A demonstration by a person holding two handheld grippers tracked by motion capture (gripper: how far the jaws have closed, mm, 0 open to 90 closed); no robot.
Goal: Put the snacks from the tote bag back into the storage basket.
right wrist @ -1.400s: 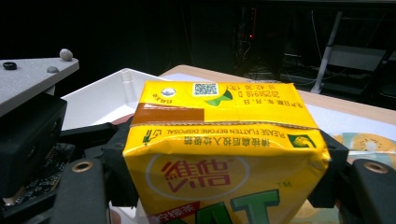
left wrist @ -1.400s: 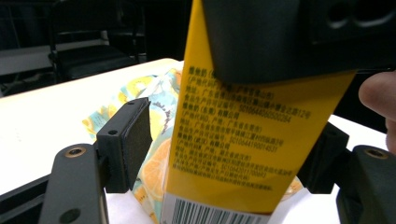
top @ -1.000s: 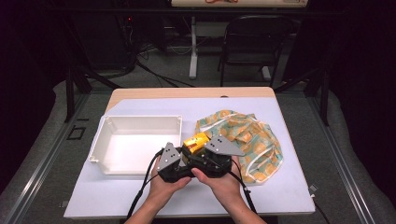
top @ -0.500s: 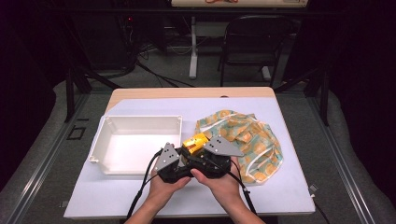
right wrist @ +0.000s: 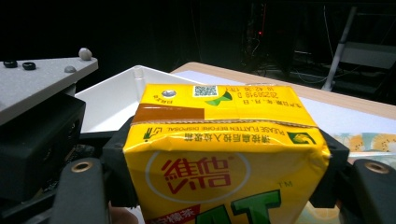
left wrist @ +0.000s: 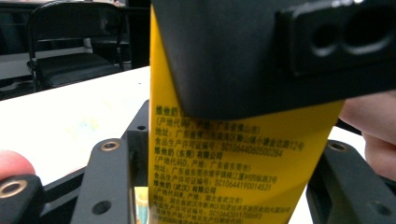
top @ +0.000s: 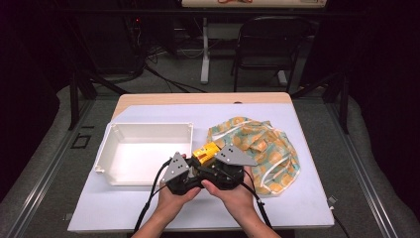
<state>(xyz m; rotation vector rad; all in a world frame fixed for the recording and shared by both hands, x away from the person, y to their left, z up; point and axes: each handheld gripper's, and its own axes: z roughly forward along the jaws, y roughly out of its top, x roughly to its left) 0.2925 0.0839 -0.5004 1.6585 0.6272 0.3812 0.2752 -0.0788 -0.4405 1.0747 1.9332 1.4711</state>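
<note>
While the right tongs (right wrist: pixel 219 186) grip the carton (right wrist: pixel 224 154) above the tabletop (top: pixel 277 208) beside the tray (top: pixel 143 153), the left tongs (left wrist: pixel 224 186) are closing around it; next, I think, a handover.

both hands (top: pixel 213 191) low together, left gripper (top: pixel 190 166) fingers just closing, right gripper (top: pixel 210 161) clamped

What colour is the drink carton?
Yellow, with red characters; the drink carton shows best in the right gripper view.
</note>
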